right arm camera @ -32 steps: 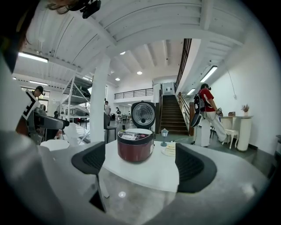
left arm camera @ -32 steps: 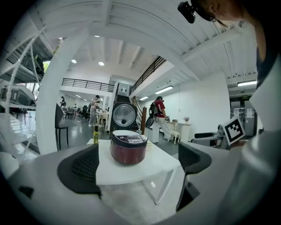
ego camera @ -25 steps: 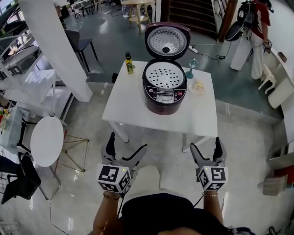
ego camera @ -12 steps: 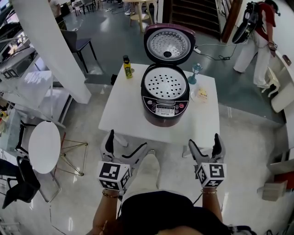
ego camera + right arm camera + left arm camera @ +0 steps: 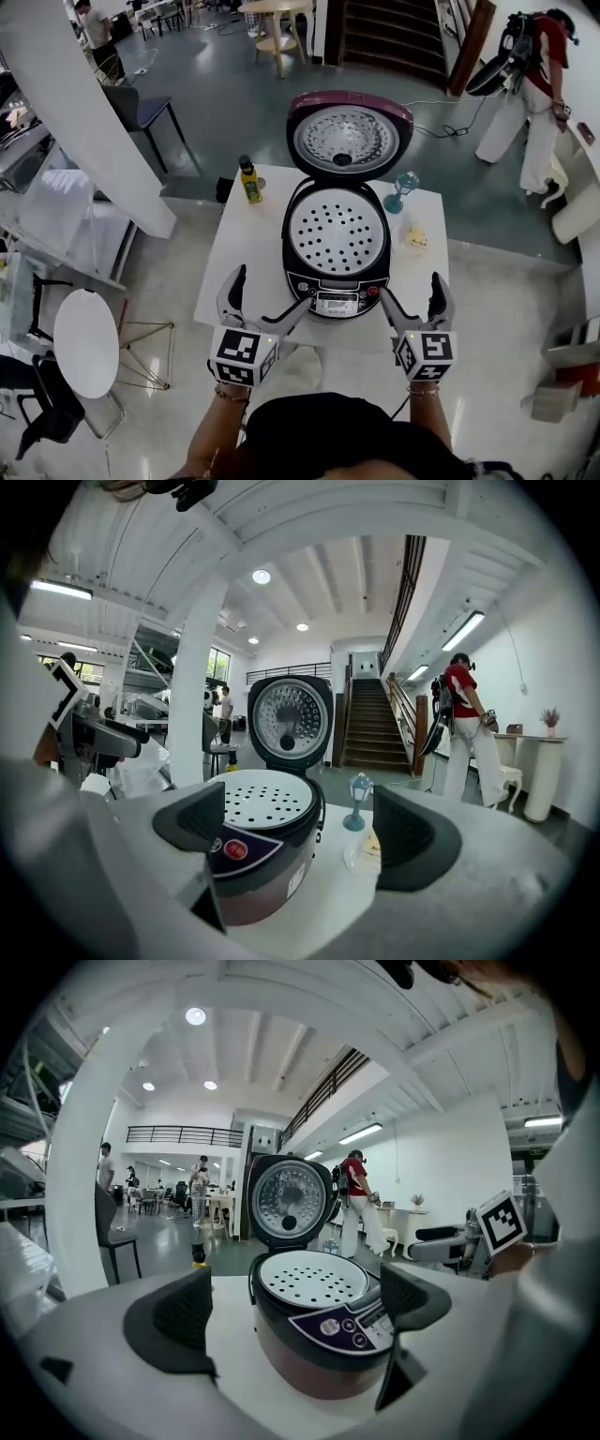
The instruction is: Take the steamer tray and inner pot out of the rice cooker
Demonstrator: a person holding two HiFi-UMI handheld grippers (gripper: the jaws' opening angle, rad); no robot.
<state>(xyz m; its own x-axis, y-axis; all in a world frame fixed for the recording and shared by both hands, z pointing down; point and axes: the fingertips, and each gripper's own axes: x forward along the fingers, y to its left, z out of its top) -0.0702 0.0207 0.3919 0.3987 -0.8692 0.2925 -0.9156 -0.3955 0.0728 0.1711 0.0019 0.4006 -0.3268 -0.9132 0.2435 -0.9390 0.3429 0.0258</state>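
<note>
While its lid (image 5: 349, 136) stands fully raised at the back, showing a silvery dimpled inner face with a dark centre cap, the rice cooker (image 5: 337, 248) sits near the front edge of a white table (image 5: 234, 262). Its body is maroon with a black rim. A dark purple control panel at the front carries a small display and round buttons, one of them red. The steamer tray (image 5: 336, 232) lies seated in the cooker's mouth: a white, round, shallow tray dotted with rows of small holes. The inner pot cannot be seen beneath it.

Both tools hang at the near side of the table, clear of the cooker. The left gripper (image 5: 270, 287) has its jaws spread wide with nothing between them, and the cooker's front shows in the gap. The right gripper (image 5: 412, 286) is likewise wide apart and empty.

A yellow bottle (image 5: 248, 180) stands on the table's far left. A teal goblet (image 5: 405, 187) and a small dish (image 5: 413, 239) sit to the cooker's right. A person in a red top (image 5: 534, 84) stands well behind.
</note>
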